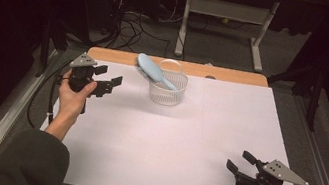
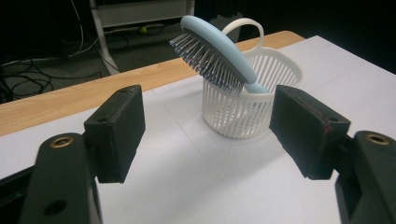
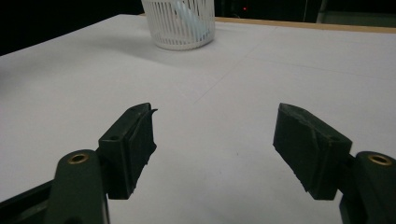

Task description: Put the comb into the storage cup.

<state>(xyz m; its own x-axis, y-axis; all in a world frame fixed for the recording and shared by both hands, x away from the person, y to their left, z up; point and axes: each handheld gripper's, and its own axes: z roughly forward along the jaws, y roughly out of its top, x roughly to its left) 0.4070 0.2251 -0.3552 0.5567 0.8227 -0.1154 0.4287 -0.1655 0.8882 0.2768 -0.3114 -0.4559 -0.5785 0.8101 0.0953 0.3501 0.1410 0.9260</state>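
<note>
My left hand-held gripper [image 1: 110,80] hangs released beside the light, stiff pale-blue plastic hairbrush [image 1: 152,69], best pinched mid-handle.

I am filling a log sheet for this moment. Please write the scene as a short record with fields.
hairbrush: light blue, handle down in the basket, bristle head leaning out over the rim
basket: white, slotted, upright at the far middle of the table
left gripper: open, empty, beside the basket
right gripper: open, empty, at the near right corner
</note>
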